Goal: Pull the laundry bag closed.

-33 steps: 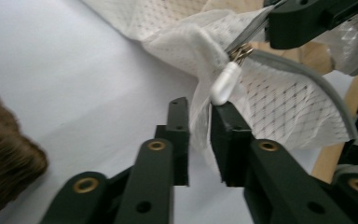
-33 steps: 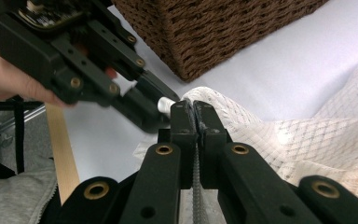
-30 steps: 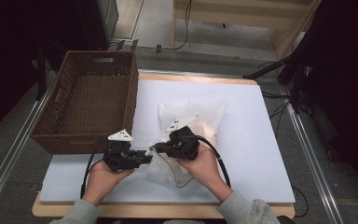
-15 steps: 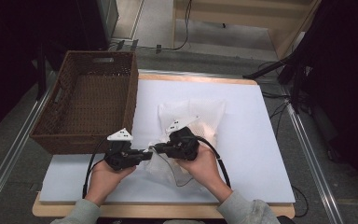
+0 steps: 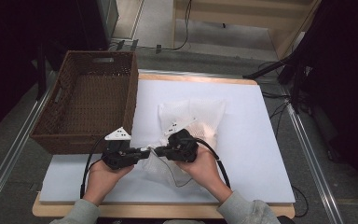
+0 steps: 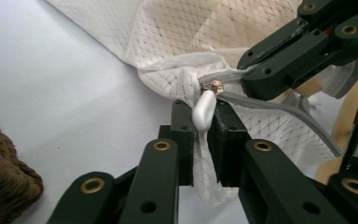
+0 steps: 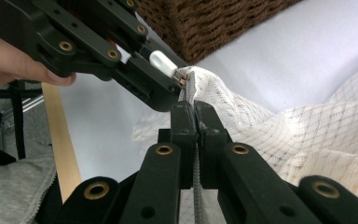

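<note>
Near the worktop's (image 5: 261, 140) front edge the left tool (image 6: 200, 128) pinches the zipper pull (image 6: 204, 109), its long axis pointing toward the mesh bag (image 5: 191, 116); the right tool (image 7: 195, 119) clamps the zipper tape (image 7: 189, 88); beyond sits the wicker basket (image 5: 93, 102).

A table (image 5: 261, 154) with a white top carries a basket (image 5: 91, 102) at nine o'clock and a mesh bag (image 5: 200, 116) at centre.
</note>
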The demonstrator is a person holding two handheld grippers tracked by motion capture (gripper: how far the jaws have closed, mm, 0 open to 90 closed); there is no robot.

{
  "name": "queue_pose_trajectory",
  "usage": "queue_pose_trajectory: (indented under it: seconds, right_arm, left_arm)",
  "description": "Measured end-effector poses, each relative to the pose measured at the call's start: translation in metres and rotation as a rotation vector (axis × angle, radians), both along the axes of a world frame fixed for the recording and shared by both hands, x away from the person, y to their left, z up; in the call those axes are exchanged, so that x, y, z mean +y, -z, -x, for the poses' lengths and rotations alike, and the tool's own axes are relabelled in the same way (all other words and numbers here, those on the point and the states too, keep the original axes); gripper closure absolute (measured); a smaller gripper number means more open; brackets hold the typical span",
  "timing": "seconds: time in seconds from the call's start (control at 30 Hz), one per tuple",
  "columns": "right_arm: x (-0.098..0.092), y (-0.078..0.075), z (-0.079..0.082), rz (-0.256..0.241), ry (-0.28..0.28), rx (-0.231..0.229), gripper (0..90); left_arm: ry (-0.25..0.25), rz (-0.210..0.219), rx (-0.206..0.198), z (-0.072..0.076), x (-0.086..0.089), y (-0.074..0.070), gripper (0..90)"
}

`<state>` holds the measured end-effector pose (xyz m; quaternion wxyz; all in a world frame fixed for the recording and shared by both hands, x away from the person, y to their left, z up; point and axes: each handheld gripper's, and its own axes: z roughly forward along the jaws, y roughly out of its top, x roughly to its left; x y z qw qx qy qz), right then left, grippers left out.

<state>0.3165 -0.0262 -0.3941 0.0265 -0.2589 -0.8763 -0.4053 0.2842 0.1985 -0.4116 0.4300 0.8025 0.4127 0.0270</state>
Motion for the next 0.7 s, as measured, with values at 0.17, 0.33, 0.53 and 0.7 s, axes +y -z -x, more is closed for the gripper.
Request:
queue_pose_trajectory:
  seconds: [0.17,0.33,0.53,0.7]
  right_arm:
    - [-0.002,-0.001,-0.001,-0.010,0.014,-0.002,88.6]
    - [-0.003,-0.005,-0.001,-0.025,0.018,-0.011,88.5]
    - [-0.004,-0.008,0.000,-0.036,0.018,-0.009,88.5]
    - [-0.005,-0.005,-0.002,-0.031,0.022,-0.010,88.2]
  left_arm:
    - [0.009,-0.007,0.012,-0.001,-0.003,0.004,69.5]
    - [0.008,-0.013,0.024,-0.002,-0.006,0.011,60.2]
    - [0.010,0.005,0.023,-0.003,-0.006,0.012,75.3]
    - [-0.005,0.037,0.046,-0.004,0.000,0.010,88.0]
